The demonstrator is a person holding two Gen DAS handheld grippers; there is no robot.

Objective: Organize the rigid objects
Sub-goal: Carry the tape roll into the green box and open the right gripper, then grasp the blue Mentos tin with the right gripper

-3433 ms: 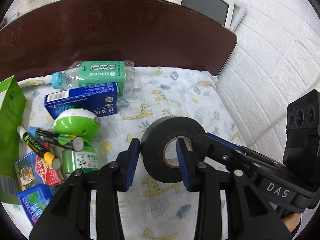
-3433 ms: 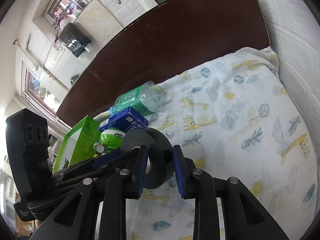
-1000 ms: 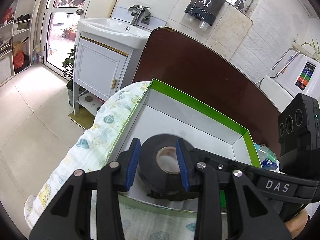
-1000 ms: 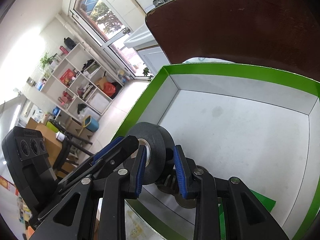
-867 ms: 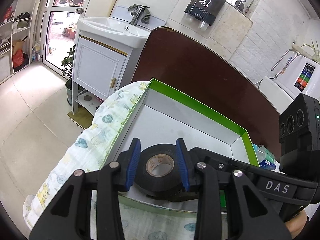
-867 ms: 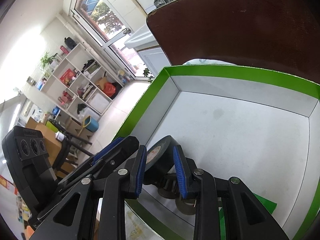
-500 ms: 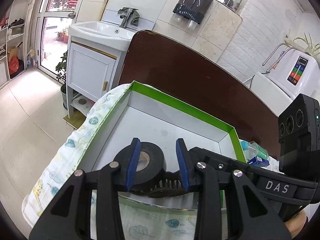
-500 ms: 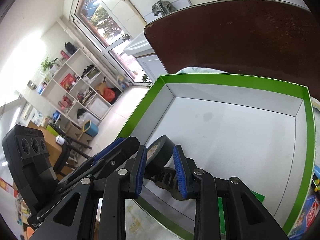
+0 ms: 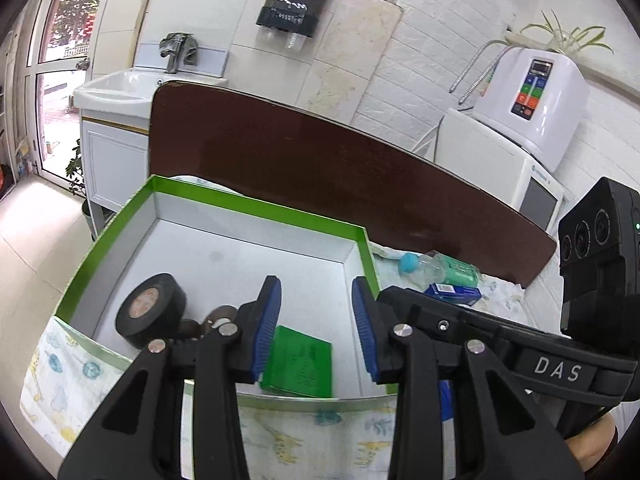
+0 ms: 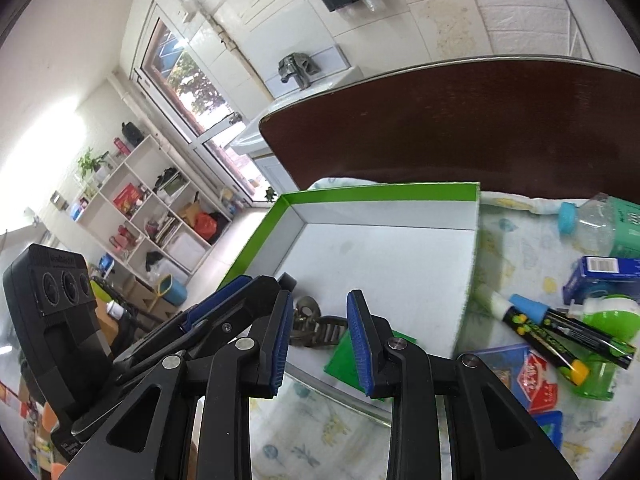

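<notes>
Our left claw [image 9: 316, 324] is apart and holds nothing. Our right claw [image 10: 316, 338] is apart and empty too. Just past them, the black tape roll [image 9: 151, 310] lies in the near corner of the green box [image 9: 256, 204]. We think the roll is light and stiff, so we should pinch it across its flat sides.

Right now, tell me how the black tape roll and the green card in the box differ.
The black tape roll is a thick ring, propped on edge near the left wall of the box; the green card is a thin flat rectangle lying by the near wall. The roll is black, the card bright green. Both sit inside the box, ungripped.
</notes>
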